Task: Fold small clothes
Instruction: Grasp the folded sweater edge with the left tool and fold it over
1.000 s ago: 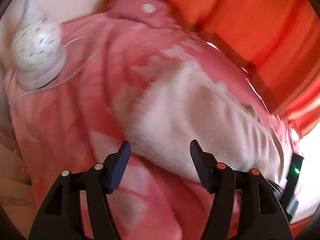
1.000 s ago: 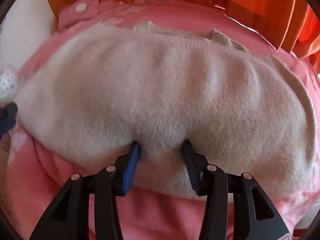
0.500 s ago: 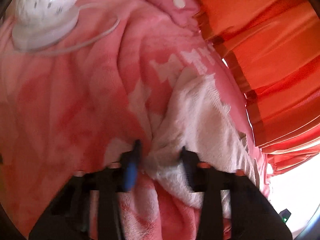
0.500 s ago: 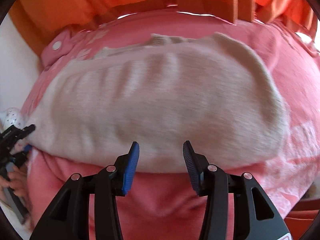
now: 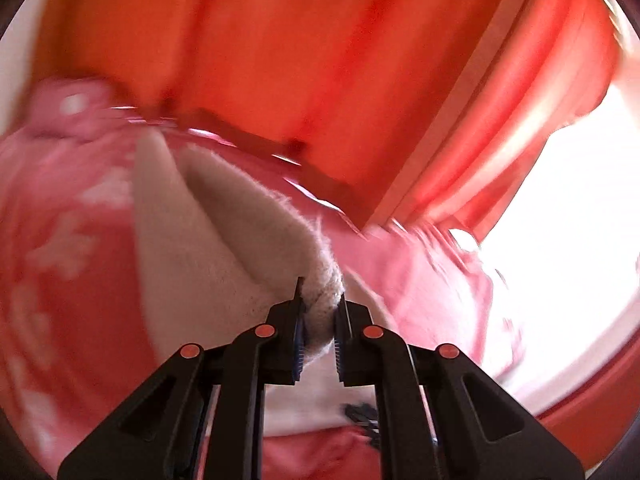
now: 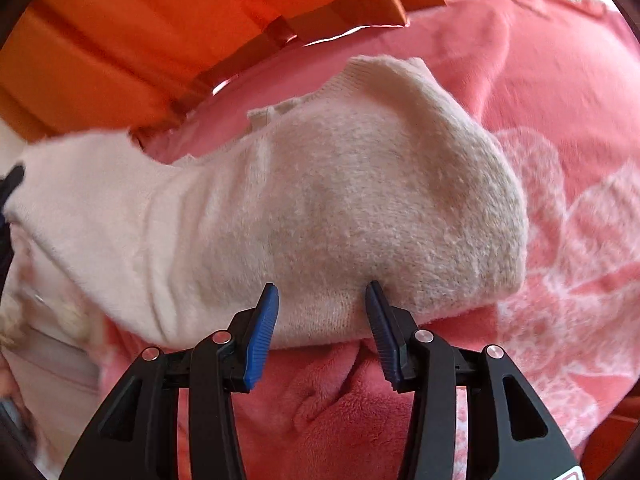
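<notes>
The left gripper [image 5: 320,300] is clenched on a lifted corner of the cream sweater [image 6: 320,208]. The right gripper [image 6: 322,300] is spread wide at the sweater's near edge, on the pink blanket [image 6: 560,160].

Left gripper [image 5: 320,304] clamped, right gripper [image 6: 322,296] agape

Now clamped on a bunched corner of the cream sweater [image 5: 224,240], left gripper [image 5: 319,312], wide apart a second ago; corner lifted off the pink blanket [image 5: 60,280], left end raised and stretched. Again pressed into the sweater's near edge, right gripper [image 6: 322,312], jaws spread. Gone from the left view: white lamp.
</notes>
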Action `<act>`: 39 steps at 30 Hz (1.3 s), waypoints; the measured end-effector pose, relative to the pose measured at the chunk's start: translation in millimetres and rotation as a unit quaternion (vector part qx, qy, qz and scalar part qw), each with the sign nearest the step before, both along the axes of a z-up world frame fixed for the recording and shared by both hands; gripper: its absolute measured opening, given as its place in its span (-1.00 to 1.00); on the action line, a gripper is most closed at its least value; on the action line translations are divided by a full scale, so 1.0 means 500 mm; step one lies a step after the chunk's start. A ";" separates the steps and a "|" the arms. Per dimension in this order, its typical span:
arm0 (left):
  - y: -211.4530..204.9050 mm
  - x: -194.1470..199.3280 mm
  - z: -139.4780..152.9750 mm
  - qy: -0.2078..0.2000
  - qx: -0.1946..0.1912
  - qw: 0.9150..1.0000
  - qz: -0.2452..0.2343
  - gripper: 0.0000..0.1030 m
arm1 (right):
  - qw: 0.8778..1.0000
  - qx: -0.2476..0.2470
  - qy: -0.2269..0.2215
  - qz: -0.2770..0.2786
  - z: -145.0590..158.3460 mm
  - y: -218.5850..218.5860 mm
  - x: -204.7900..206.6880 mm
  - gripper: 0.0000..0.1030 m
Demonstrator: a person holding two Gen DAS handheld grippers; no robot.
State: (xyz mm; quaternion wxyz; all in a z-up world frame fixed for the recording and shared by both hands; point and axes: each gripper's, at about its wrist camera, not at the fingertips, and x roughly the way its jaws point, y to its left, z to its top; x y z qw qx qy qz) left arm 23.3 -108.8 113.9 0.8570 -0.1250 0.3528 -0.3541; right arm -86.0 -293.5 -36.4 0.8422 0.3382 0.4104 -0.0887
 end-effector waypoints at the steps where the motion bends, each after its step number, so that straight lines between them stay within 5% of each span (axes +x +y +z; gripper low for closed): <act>1: -0.043 -0.015 -0.011 0.000 0.009 1.000 -0.021 -0.80 | 1.000 0.010 -0.004 -0.003 -0.002 -0.005 -0.003 -0.13; 6: -0.222 -0.050 -0.161 0.046 0.095 0.990 -0.089 -0.79 | 0.999 0.042 -0.018 -0.017 -0.010 -0.017 -0.017 -0.13; 8: -0.231 -0.050 -0.221 0.085 0.119 0.986 -0.085 -0.77 | 0.998 0.048 -0.020 -0.029 -0.010 -0.023 -0.026 -0.13; 11: -0.177 -0.069 -0.203 0.083 0.093 0.989 -0.080 -0.59 | 0.997 0.062 -0.028 -0.046 -0.012 -0.037 -0.047 -0.12; 13: -0.135 -0.083 -0.176 0.066 0.088 0.991 -0.082 0.07 | 0.996 0.064 -0.026 -0.052 -0.013 -0.044 -0.056 -0.09; 14: -0.100 -0.094 -0.158 0.042 0.102 0.992 -0.064 0.24 | 0.997 0.054 -0.021 -0.056 -0.007 -0.046 -0.061 -0.09; 17: -0.021 -0.106 -0.154 0.001 0.132 0.990 -0.046 0.49 | 0.998 -0.025 -0.018 -0.062 0.046 -0.033 -0.076 0.01; 19: 0.014 -0.102 -0.177 0.000 0.167 0.986 -0.027 0.57 | 0.997 -0.048 -0.038 -0.051 0.084 -0.022 -0.076 0.35; 23: 0.035 -0.076 -0.261 0.025 0.223 0.975 0.003 0.57 | 0.997 -0.069 -0.032 0.008 0.110 -0.005 -0.011 0.58; 27: 0.031 -0.047 -0.294 0.023 0.238 0.971 0.030 0.47 | 0.996 -0.070 0.045 0.028 0.046 0.005 0.081 0.54; 30: 0.043 -0.019 -0.298 0.057 0.221 0.973 0.038 -0.26 | 0.998 -0.035 0.029 0.050 0.061 0.022 0.115 -0.62; 33: 0.051 -0.019 -0.289 0.080 0.210 0.974 0.038 -0.69 | 0.994 -0.064 -0.073 0.041 0.193 0.042 0.075 -0.71; 35: 0.058 -0.024 -0.281 0.085 0.204 0.974 0.041 -0.72 | 0.986 -0.097 -0.131 0.028 0.279 0.042 0.018 -0.83; 37: 0.058 -0.026 -0.285 0.095 0.205 0.973 0.040 -0.73 | 0.982 -0.129 -0.138 0.010 0.294 0.027 -0.018 -1.00; 39: 0.056 -0.022 -0.302 0.102 0.213 0.971 0.042 -0.73 | 0.985 -0.157 -0.064 -0.014 0.214 -0.011 -0.023 -1.00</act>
